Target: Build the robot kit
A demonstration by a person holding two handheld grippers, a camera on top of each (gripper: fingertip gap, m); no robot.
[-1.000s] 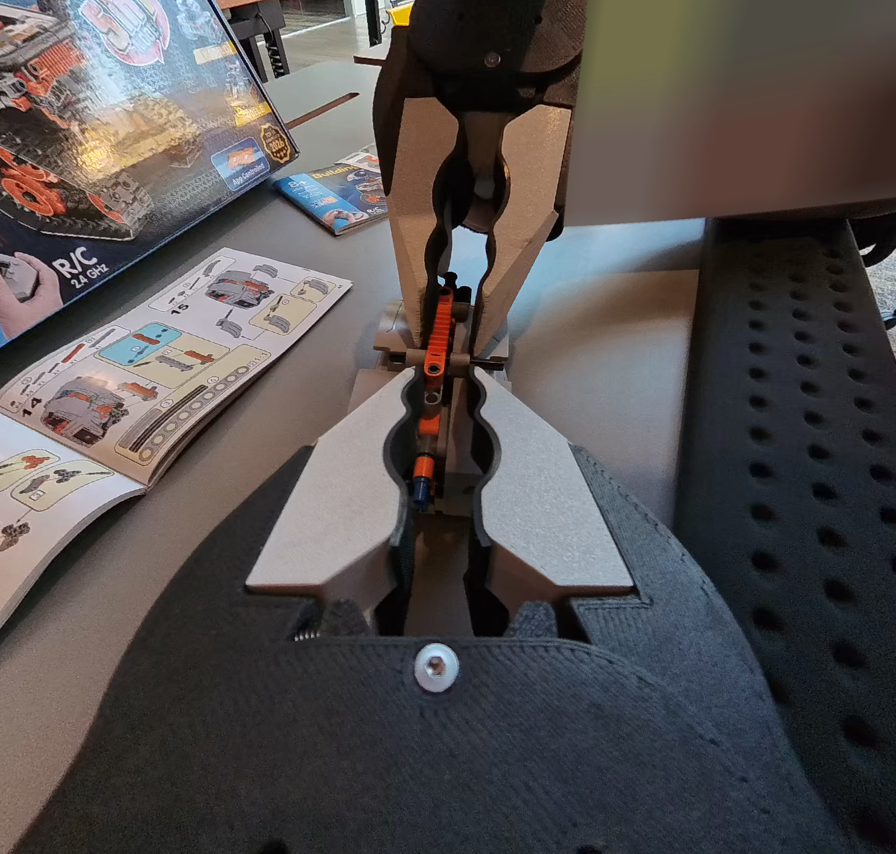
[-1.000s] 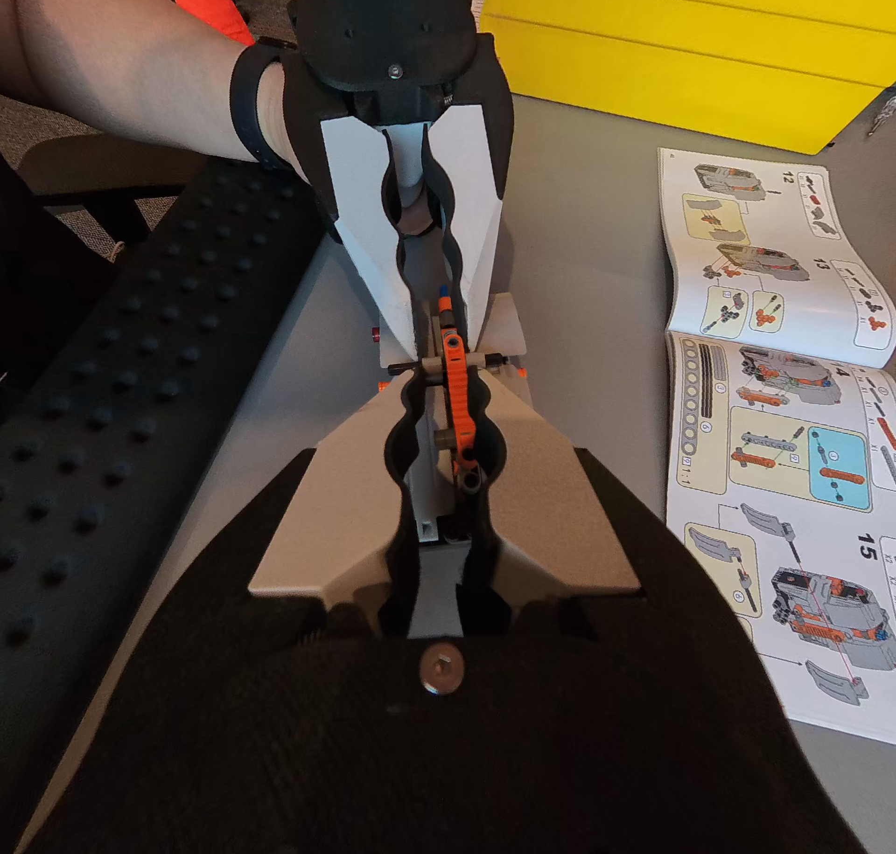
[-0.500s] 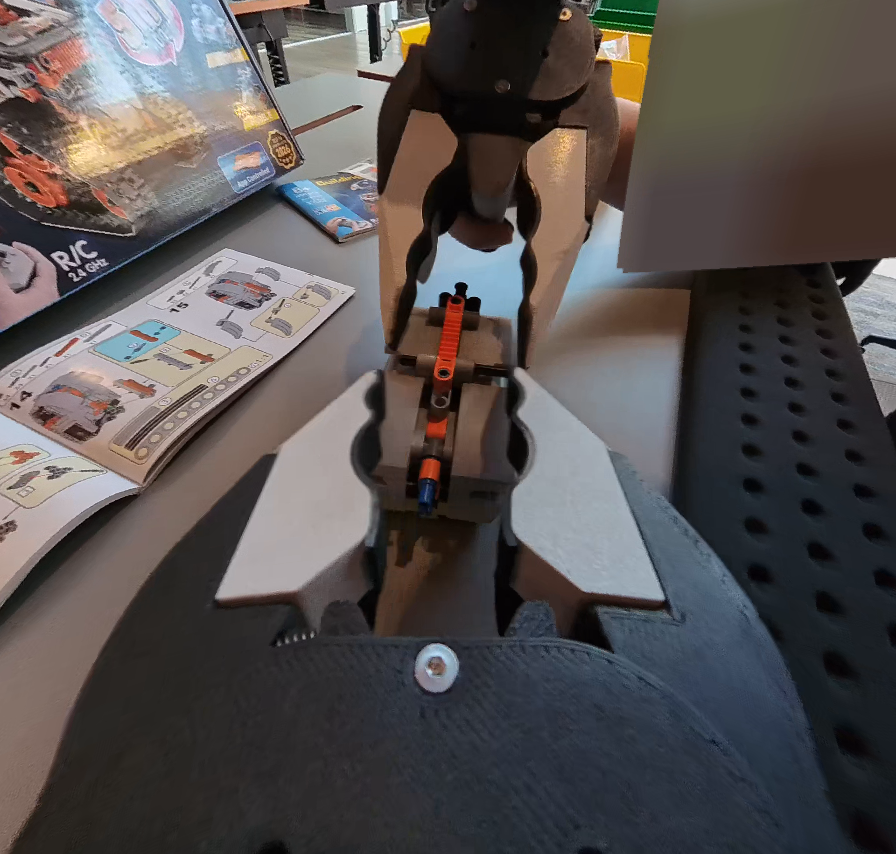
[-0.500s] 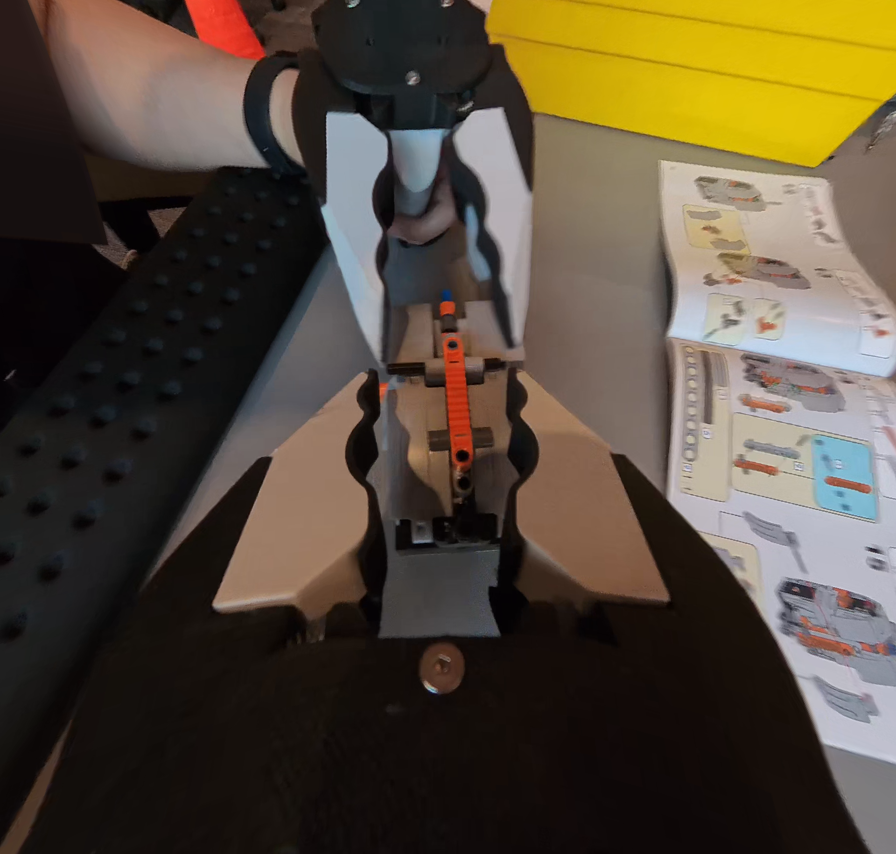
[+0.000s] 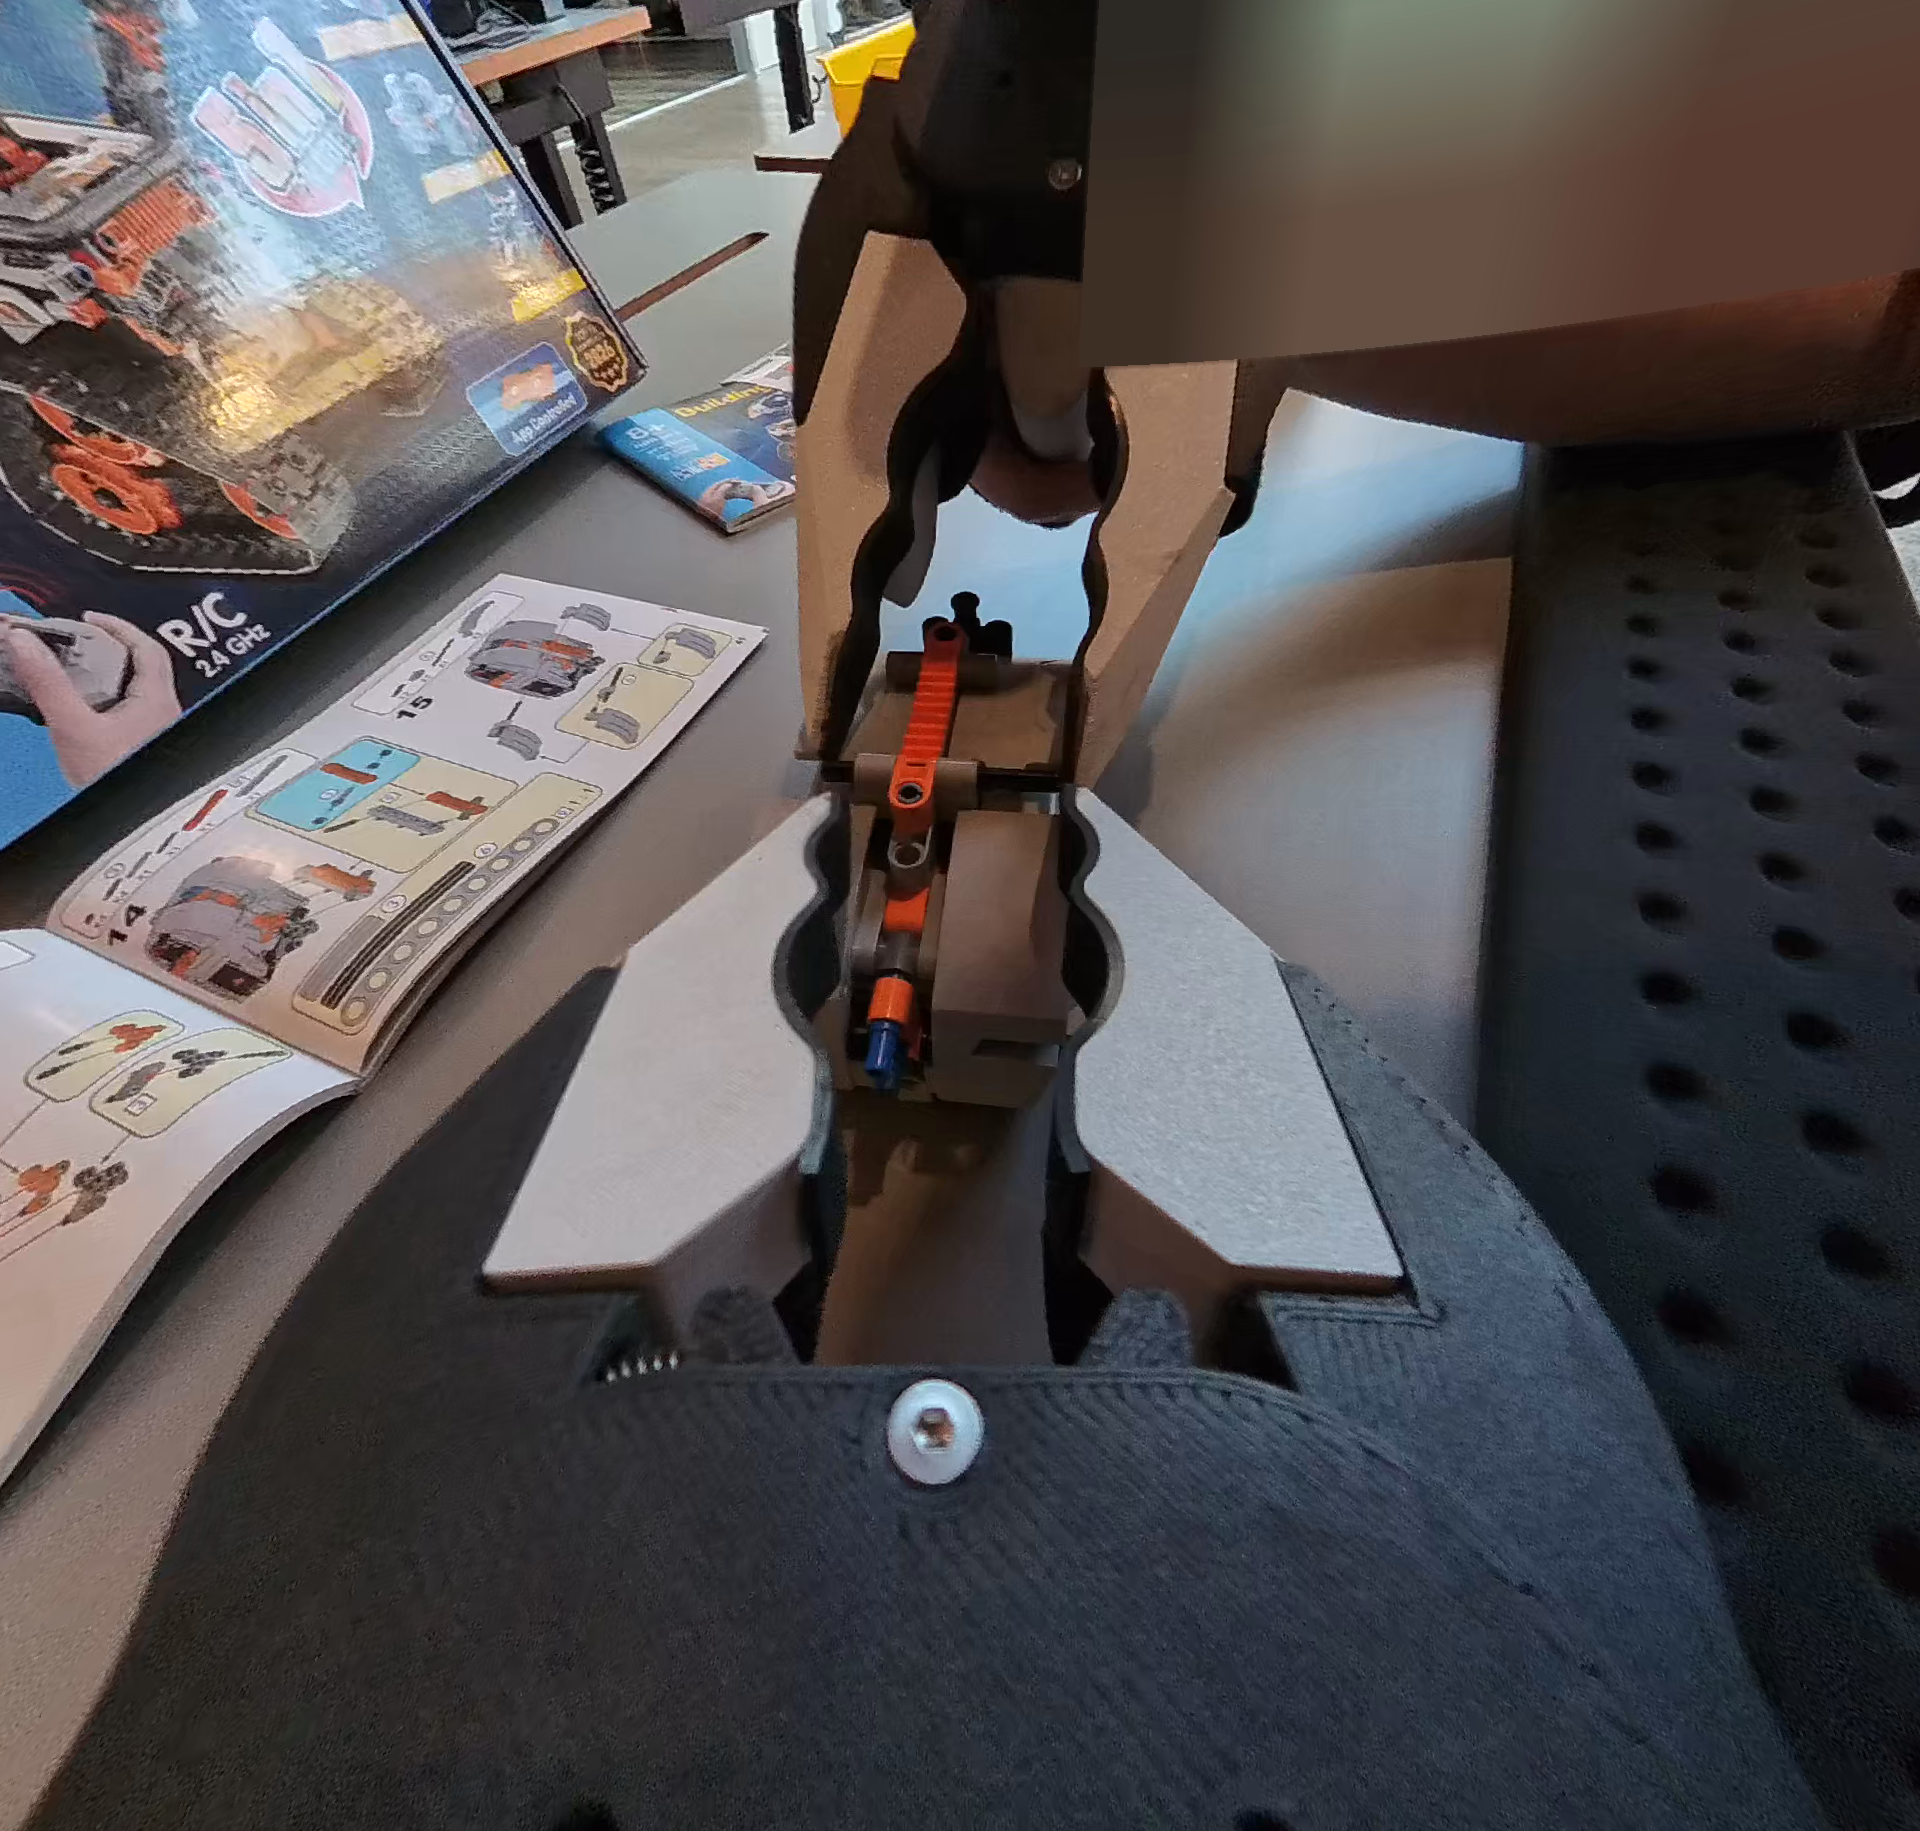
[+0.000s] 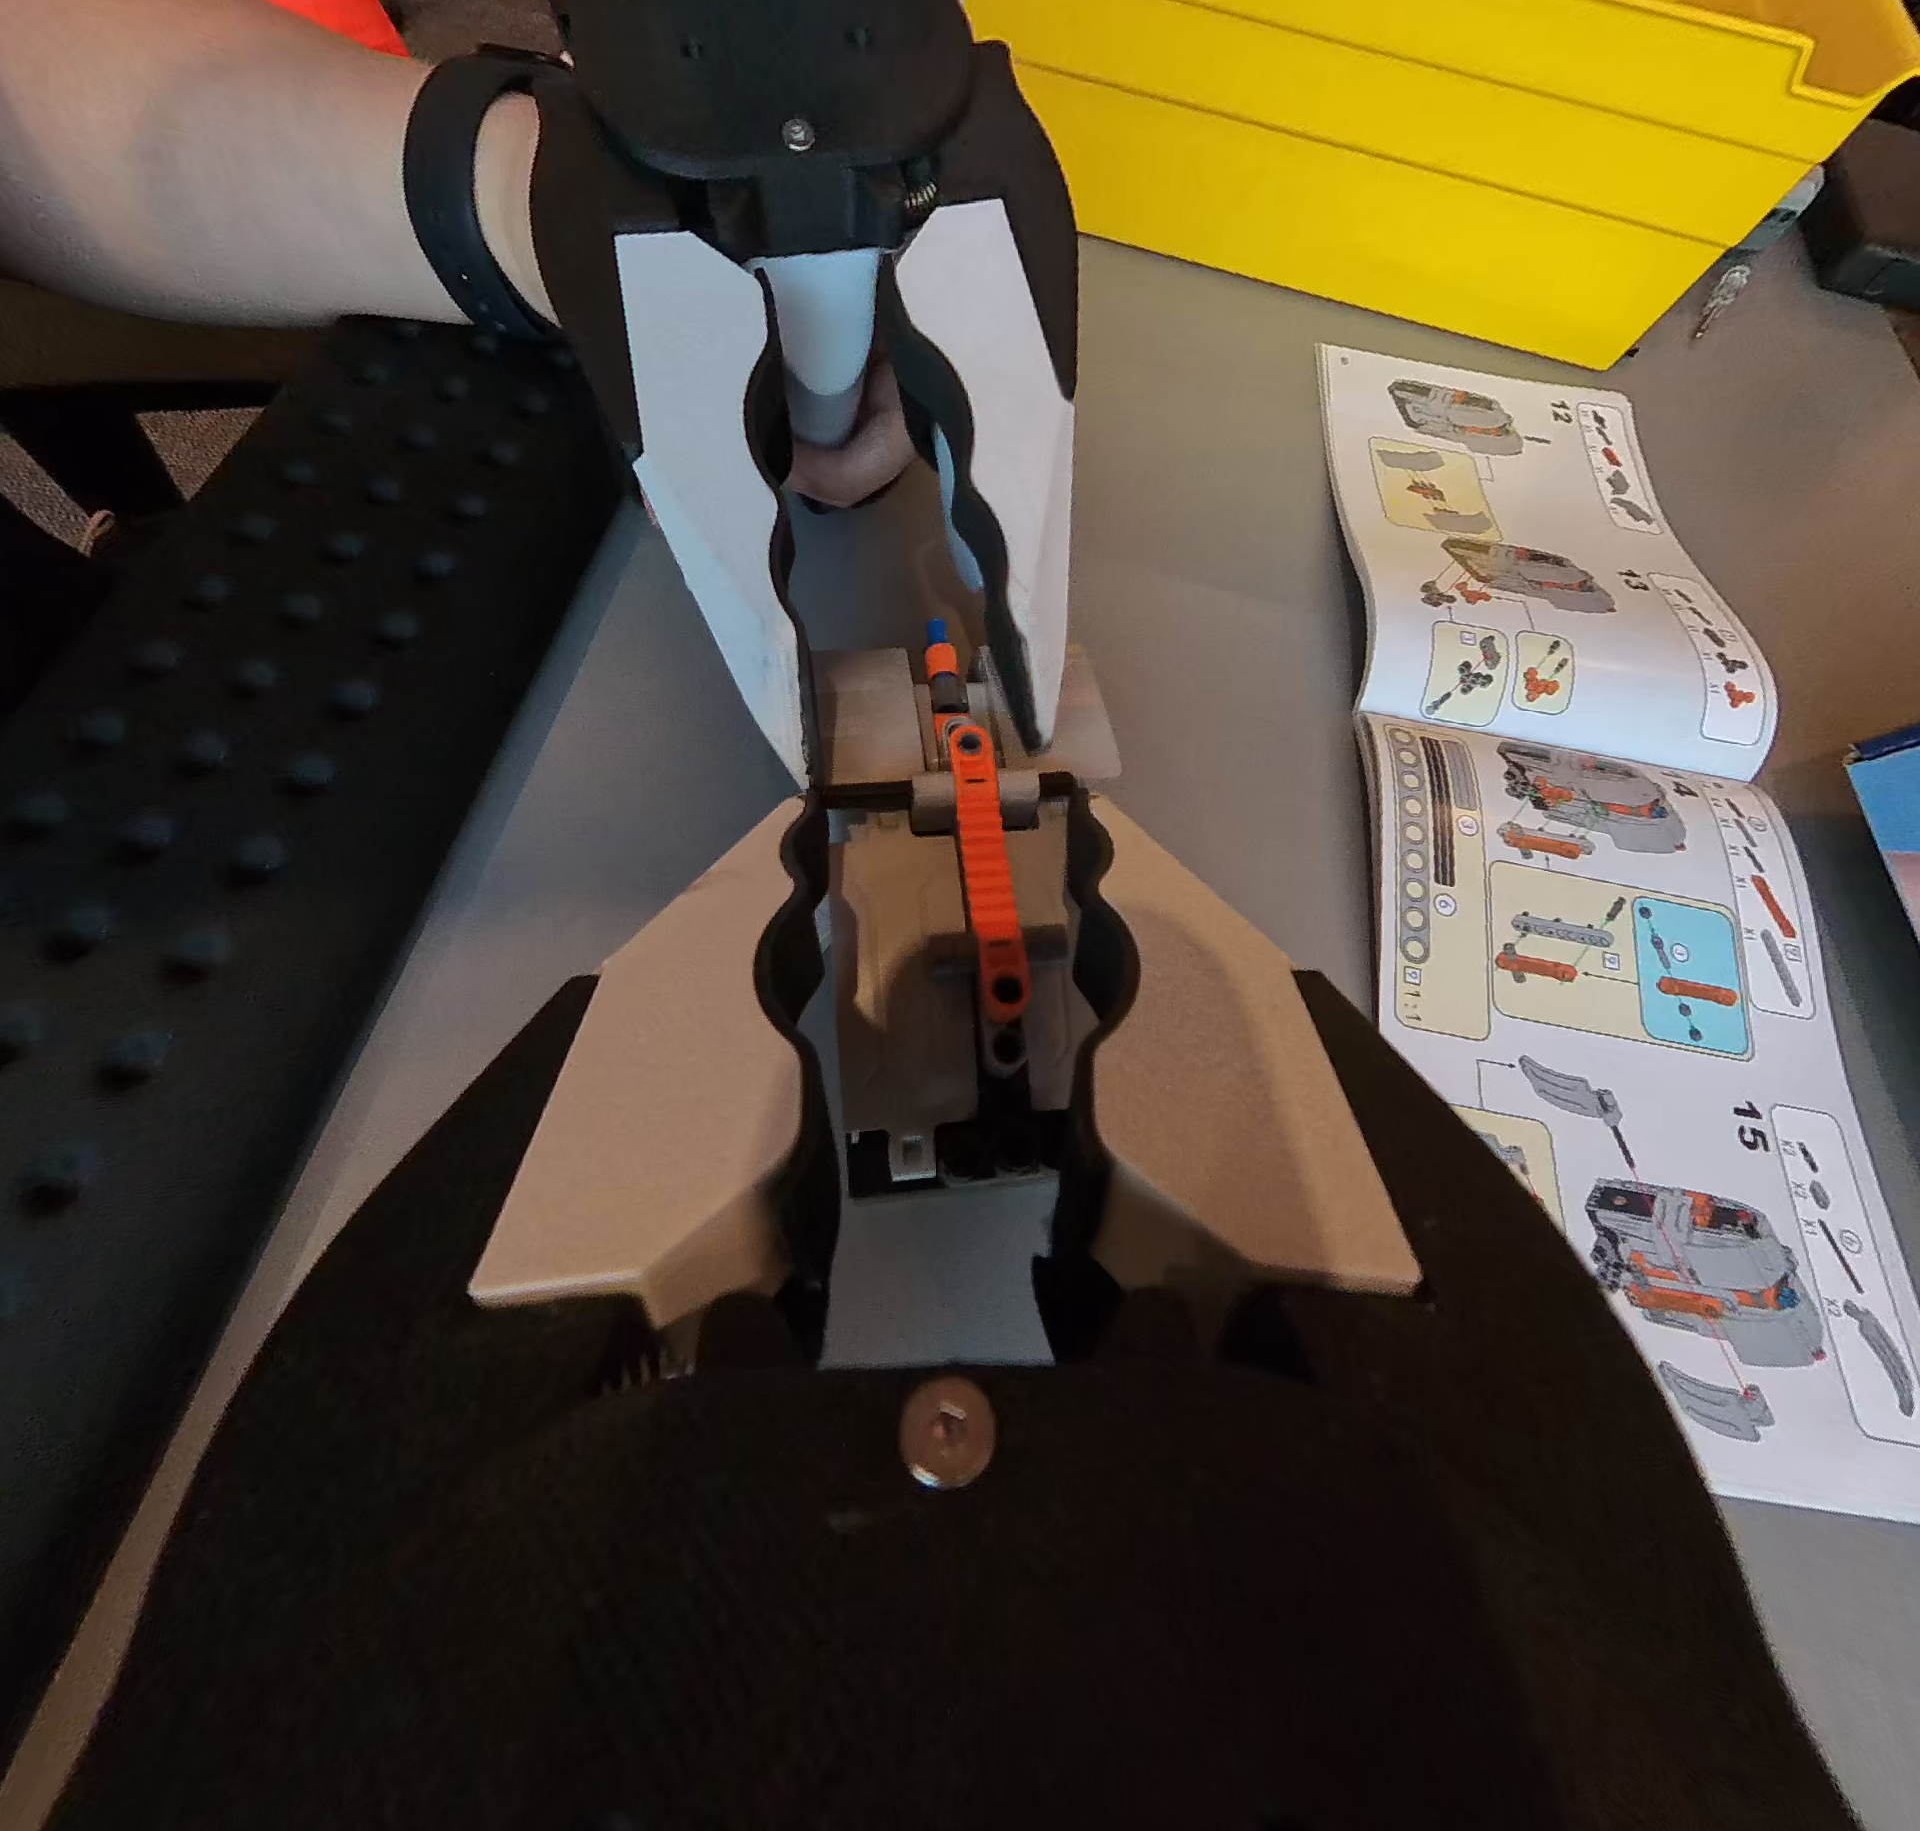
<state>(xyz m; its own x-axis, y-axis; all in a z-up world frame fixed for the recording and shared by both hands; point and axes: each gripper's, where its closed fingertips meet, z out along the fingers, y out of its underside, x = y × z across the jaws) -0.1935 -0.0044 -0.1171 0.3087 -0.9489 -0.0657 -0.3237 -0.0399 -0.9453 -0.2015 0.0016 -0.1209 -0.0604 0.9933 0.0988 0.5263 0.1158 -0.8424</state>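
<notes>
While both my fingers stand wide, the grey block (image 5: 992,950) lies lengthwise between my left fingers (image 5: 940,815) and right fingers (image 6: 945,805).

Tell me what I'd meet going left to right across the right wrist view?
Black studded mat → grey brick model with its orange beam, between the right gripper fingers → open instruction booklet

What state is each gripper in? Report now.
Left gripper: open, jaws either side of the grey brick model.
Right gripper: open, jaws flanking the same model.
</notes>
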